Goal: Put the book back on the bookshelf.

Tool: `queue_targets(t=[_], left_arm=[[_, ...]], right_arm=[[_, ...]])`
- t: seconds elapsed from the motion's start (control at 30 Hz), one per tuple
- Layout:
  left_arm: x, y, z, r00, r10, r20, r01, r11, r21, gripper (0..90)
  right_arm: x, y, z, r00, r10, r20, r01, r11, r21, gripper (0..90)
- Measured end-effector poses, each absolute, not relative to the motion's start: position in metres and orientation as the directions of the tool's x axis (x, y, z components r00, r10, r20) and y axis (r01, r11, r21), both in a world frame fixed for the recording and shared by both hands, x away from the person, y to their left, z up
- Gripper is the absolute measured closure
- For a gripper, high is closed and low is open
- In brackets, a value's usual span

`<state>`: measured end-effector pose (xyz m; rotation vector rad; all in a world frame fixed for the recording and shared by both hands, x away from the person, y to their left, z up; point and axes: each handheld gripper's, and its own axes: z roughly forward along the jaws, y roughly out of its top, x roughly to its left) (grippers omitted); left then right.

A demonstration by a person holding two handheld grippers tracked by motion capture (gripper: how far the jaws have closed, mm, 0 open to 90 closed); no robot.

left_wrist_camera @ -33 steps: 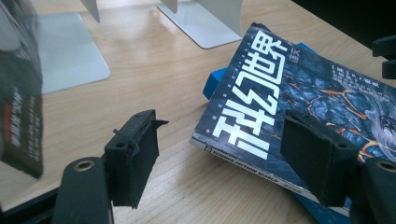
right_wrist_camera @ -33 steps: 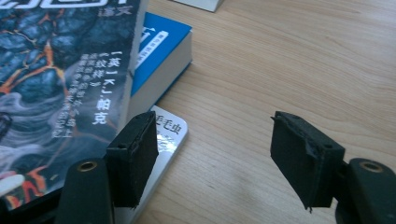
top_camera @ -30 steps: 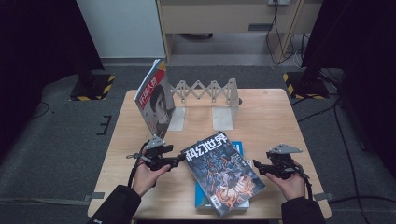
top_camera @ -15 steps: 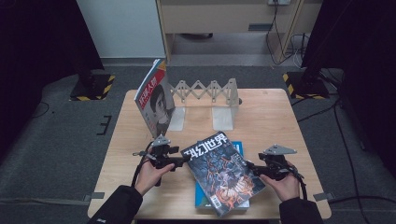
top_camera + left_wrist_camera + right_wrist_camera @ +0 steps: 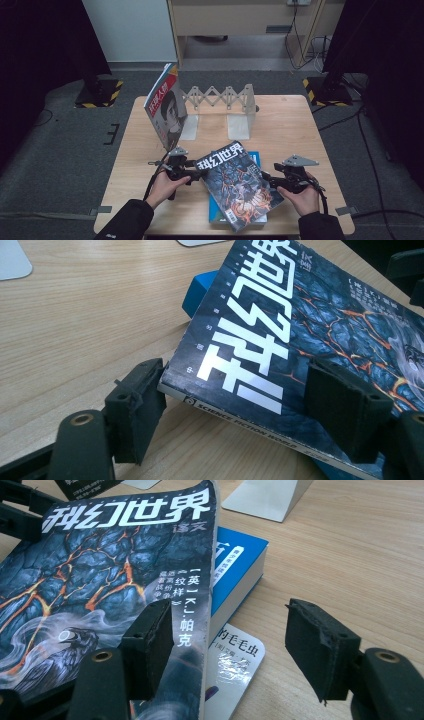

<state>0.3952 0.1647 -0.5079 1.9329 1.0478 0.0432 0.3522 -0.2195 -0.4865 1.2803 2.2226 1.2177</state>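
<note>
A dark magazine with white characters and orange cracks on its cover lies askew on a blue book. My left gripper is at the magazine's upper left corner. In the left gripper view that gripper straddles the corner of the magazine: one pad touches the corner tip, the other hovers over the cover, and the jaws stand apart. My right gripper is at the magazine's right edge. In its own view the right gripper is open, with one pad over the cover and the other above bare table.
A second magazine with a red masthead stands leaning at the back left against a grey accordion book rack with white end plates. A thin white booklet pokes out under the blue book. The wooden table ends near my hands.
My left gripper has edged right and down onto the dark magazine's corner. The right gripper has shifted slightly left at the magazine's edge. The magazine lies much as before.
</note>
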Motion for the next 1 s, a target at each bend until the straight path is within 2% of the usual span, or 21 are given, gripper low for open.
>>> queue_targets(t=[0.37,0.77,1.0], left_arm=[[0.399,0.166,-0.51,0.623,0.671,-0.401,0.676,-0.203,0.709,25.6],[0.386,0.175,-0.499,0.597,0.683,-0.421,0.712,-0.209,0.67,39.2],[0.387,0.174,-0.502,0.621,0.671,-0.405,0.695,-0.232,0.681,36.7]], right_arm=[[0.353,-0.211,-0.489,-0.578,0.806,0.13,0.56,0.276,0.781,35.3],[0.354,-0.21,-0.494,-0.581,0.805,0.121,0.553,0.282,0.784,36.4],[0.353,-0.211,-0.492,-0.579,0.809,0.105,0.549,0.291,0.783,34.5]])
